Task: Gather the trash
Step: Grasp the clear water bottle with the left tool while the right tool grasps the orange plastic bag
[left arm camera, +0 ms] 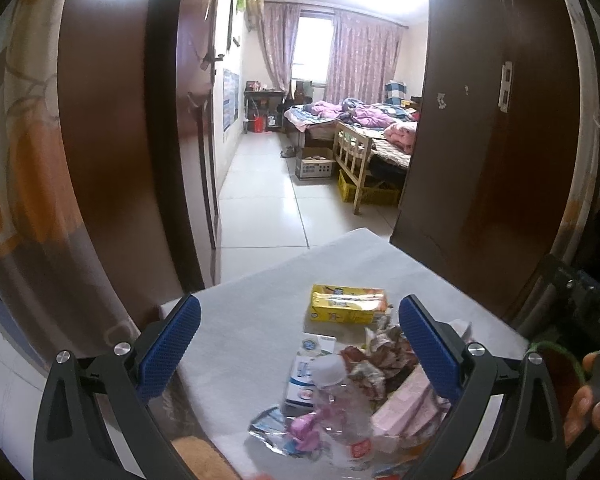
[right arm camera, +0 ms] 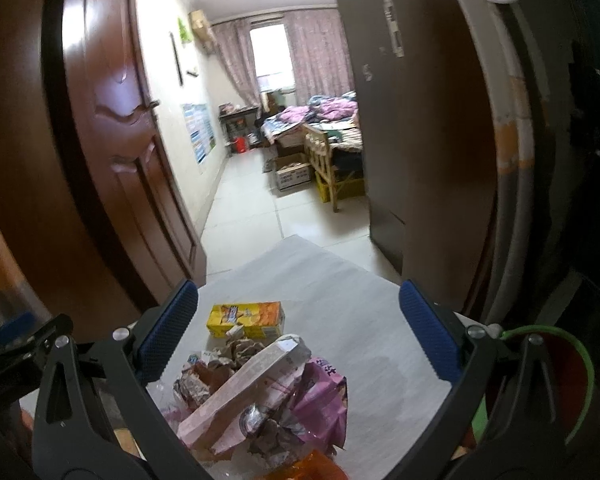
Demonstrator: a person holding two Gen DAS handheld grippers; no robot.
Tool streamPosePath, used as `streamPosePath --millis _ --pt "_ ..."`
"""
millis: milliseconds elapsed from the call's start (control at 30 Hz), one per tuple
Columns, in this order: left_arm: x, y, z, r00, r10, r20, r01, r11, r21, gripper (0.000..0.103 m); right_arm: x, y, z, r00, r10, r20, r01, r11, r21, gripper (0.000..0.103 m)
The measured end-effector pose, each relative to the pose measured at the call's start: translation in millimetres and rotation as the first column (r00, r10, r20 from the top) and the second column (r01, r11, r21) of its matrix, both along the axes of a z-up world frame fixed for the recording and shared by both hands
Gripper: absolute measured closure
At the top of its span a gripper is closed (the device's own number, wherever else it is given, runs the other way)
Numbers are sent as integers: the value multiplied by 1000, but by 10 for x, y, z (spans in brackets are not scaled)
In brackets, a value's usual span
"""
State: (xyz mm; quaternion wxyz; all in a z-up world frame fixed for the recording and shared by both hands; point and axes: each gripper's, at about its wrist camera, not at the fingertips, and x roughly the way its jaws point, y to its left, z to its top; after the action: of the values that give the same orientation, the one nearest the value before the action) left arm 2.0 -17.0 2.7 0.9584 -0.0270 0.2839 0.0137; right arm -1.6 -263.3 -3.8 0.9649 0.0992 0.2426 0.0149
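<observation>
Two claws hover over a heap of household rubbish on a pale grey surface (left arm camera: 260, 320) at a bedroom doorway. The left claw (left arm camera: 300, 344) stands wide open with nothing between its blue pads (left arm camera: 168, 352), as does the right claw (right arm camera: 298, 332).

In the left wrist view, a clear plastic bottle (left arm camera: 340, 400) lies at about 6 o'clock, a yellow juice carton (left arm camera: 348, 304) at 12 o'clock of the pile, and a white-and-blue carton (left arm camera: 306, 368) between them. In the right wrist view, a long pink box (right arm camera: 244, 392) leans across crumpled wrappers (right arm camera: 240, 350), with a pink foil bag (right arm camera: 320, 396) at its 3 o'clock. A green-rimmed bin (right arm camera: 556, 384) sits at the far right.

The sensible start is likely the top piece: close squarely across the pink box's narrow sides, lift it straight up so the loose wrappers beneath are not scattered, then carry it to the bin.
</observation>
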Motion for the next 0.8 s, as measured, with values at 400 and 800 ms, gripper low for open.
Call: streamPosePath --millis 400,800 --pt "96 321 -716 974 -40 -222 21 996 -90 23 -130 71 -1081 866 256 -430 -242 966 89 4" --pt "469 -246 -1188 890 -225 -396 165 969 -182 58 -87 481 -1726 703 345 -623 -313 935 164 17"
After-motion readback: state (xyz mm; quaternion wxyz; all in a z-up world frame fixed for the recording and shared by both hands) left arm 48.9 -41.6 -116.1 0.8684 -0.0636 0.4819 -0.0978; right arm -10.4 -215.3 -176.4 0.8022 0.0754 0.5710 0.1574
